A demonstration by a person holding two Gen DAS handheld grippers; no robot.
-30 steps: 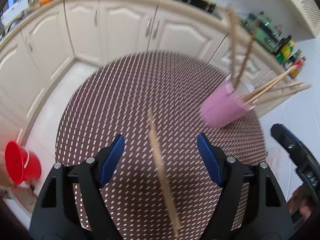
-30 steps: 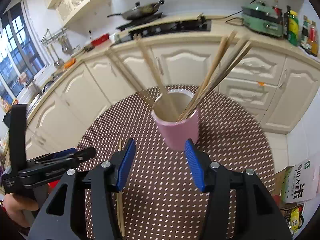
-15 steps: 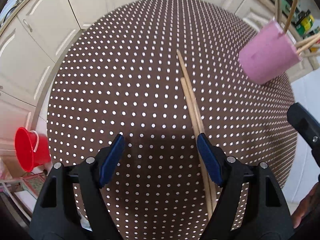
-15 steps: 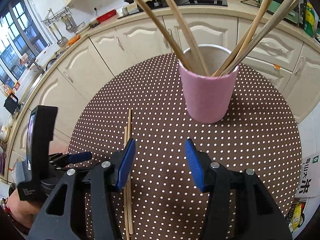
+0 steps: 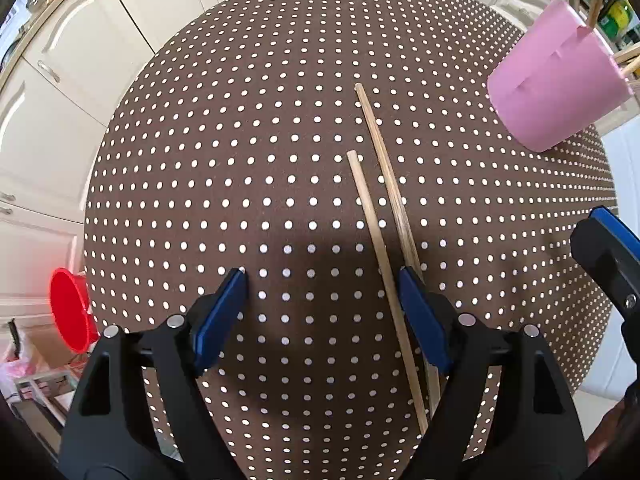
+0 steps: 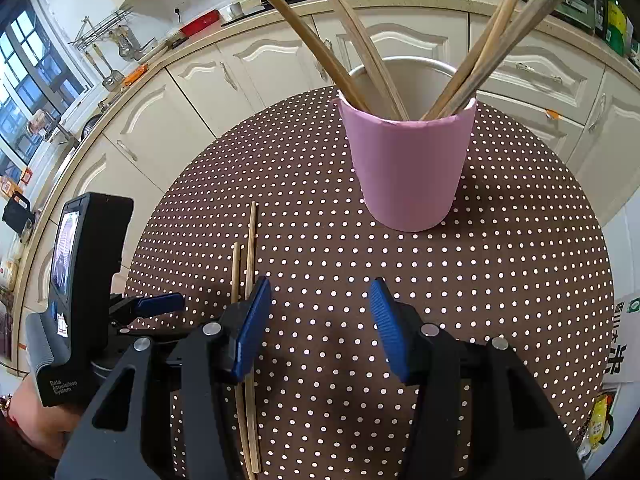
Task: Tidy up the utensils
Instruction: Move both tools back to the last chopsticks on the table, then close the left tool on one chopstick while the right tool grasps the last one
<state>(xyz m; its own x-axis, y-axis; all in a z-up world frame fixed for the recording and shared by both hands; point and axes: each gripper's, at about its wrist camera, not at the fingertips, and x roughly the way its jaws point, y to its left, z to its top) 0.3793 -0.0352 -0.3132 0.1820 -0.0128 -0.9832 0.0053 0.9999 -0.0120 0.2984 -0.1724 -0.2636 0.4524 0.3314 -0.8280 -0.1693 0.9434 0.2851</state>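
Dotted brown table [image 5: 240,160]: 2 pale wooden chopsticks [image 5: 384,216]; both claws released.

The left wrist view looks steeply down, from close above, on the round brown table with white dots [image 5: 240,140]; the pale kitchen cabinets [image 5: 52,92] curve round its upper edge. The right wrist view faces forward at a shallower downward slant, close to the pink cylindrical cup [image 6: 406,172], with cabinets and the counter [image 6: 400,2] beyond. Both views share the table, the cup [image 5: 554,92] and two loose wooden chopsticks [image 5: 380,208] [image 6: 250,248].
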